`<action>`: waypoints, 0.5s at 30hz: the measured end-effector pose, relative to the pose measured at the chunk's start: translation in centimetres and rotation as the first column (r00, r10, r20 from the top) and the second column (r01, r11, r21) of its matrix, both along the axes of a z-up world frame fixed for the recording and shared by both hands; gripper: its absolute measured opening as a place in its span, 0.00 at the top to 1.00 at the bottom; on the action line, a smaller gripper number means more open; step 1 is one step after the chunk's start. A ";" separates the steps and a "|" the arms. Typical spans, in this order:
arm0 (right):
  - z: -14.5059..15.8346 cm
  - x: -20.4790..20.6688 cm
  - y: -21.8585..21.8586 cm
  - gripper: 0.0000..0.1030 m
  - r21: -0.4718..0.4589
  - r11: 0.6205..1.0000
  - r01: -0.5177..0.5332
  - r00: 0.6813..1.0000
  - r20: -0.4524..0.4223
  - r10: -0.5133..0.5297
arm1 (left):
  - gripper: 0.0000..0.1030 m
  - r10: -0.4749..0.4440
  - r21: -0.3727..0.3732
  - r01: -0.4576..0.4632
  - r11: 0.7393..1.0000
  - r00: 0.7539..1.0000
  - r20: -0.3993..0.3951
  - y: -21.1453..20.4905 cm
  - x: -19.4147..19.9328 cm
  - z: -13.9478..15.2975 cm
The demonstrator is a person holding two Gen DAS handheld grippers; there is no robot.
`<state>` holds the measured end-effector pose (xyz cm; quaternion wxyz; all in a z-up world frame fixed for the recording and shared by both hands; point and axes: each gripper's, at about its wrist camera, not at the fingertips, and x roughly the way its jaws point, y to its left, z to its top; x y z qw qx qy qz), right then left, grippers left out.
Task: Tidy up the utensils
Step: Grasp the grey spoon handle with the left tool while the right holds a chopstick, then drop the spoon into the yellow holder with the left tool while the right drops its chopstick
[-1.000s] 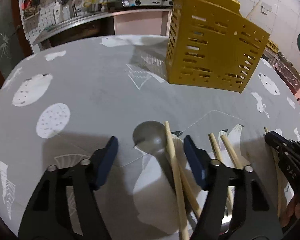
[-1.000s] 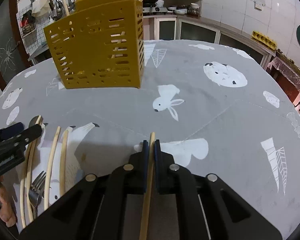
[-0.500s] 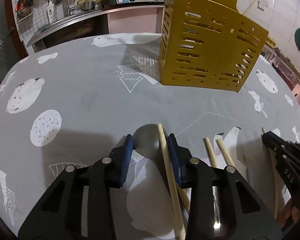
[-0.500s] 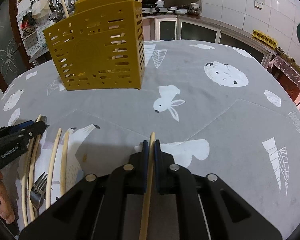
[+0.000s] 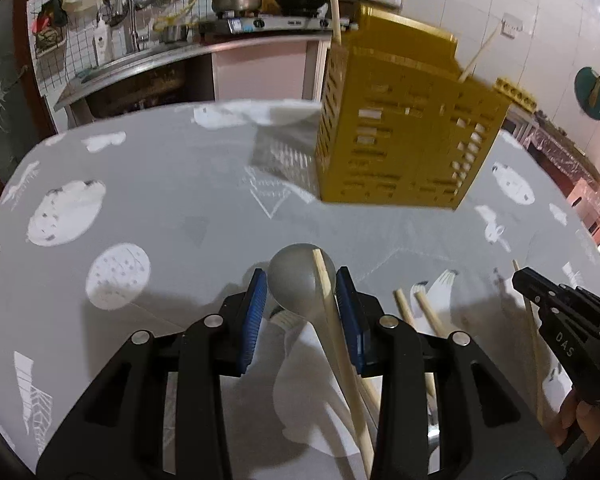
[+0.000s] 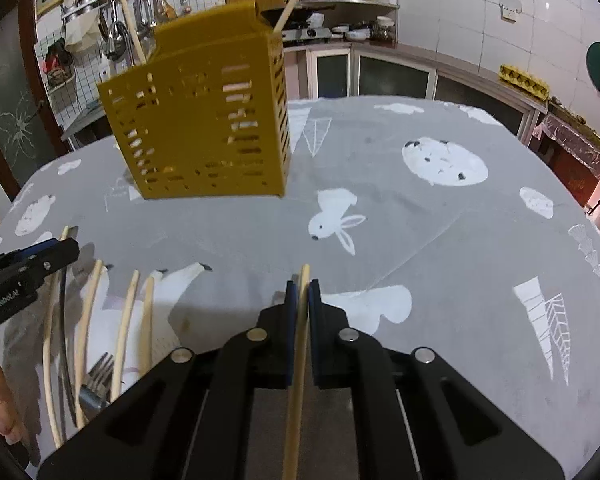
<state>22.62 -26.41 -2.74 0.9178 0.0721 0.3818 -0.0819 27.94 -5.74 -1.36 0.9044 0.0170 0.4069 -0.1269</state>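
Chopsticks lie on the gray desk (image 6: 440, 240) near the yellow holder (image 6: 204, 120). One chopstick (image 6: 300, 320) is pinched tight in the right gripper (image 6: 300, 292) jaws. The left gripper (image 5: 302, 292) jaws squeeze a spoon (image 5: 296, 284) and another chopstick (image 5: 328, 300) together.

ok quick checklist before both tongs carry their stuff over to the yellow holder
1. Right tongs shut on a chopstick: ok, held between the pads.
2. Left tongs around the spoon only: not ok, a second chopstick lies across the bowl, between the pads.
3. Left grip firm: cannot tell, the pads flank the bowl but contact is unclear.
4. Yellow holder upright on the table: ok.
5. Room inside the holder: cannot tell, two sticks already poke out and the interior is hidden.
6. Loose chopsticks and fork between the tongs: not ok, they may get dragged.
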 end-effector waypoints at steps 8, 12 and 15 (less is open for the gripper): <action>2.4 -1.1 -0.5 0.94 0.001 1.000 0.018 0.996 0.088 -0.018 | 0.66 0.008 -0.032 -0.003 0.999 0.991 0.137 1.2 -1.7 4.3; 3.4 -1.8 -0.5 0.94 -0.002 1.000 0.022 0.991 0.130 -0.021 | 0.66 0.012 -0.055 -0.002 0.998 0.983 0.182 1.8 -2.1 5.9; 4.4 -2.2 -0.4 0.94 -0.008 1.000 0.018 0.986 0.164 -0.017 | 0.66 0.015 -0.057 -0.003 0.998 0.976 0.217 2.1 -2.5 7.0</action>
